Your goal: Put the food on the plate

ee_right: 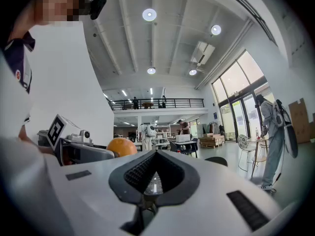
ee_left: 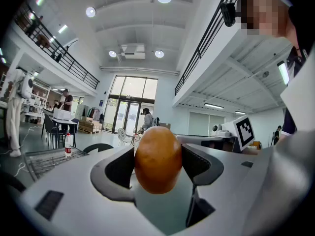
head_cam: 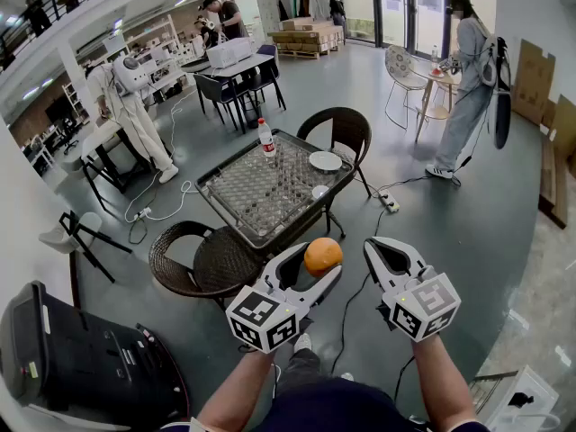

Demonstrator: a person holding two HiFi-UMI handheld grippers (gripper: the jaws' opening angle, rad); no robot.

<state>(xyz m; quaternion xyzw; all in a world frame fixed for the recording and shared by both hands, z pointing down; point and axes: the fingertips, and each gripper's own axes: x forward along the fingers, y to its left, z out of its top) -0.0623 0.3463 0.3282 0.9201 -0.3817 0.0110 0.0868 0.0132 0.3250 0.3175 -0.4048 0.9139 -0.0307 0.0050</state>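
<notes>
Left gripper view shows the orange (ee_left: 158,159) up close, clamped by its sides between the two dark pads of the left tool (head_cam: 319,261), with its lower half hanging free over the gap. It is carried in the air, level, in front of the person's body and well short of the table (head_cam: 256,192).

The white plate (head_cam: 325,161) lies near the table's far right corner, with a small bowl (head_cam: 320,191) just in front of it and a bottle (head_cam: 266,139) standing to its left. The step in hand looks like the carry toward that plate. To do it well, I would hold the grip steady, since a round fruit can roll out of flat pads. I would also bring it in over the near edge past the bowl, lower it until it touches the plate, and only then let go.

The right tool (ee_right: 156,155) has its jaws closed together on nothing and hangs beside the left one.

Only the head view shows the plate, the bowl and how far off they are. Each gripper view looks level across the hall, and the right gripper view catches the orange merely as a rounded top behind the left tool.
</notes>
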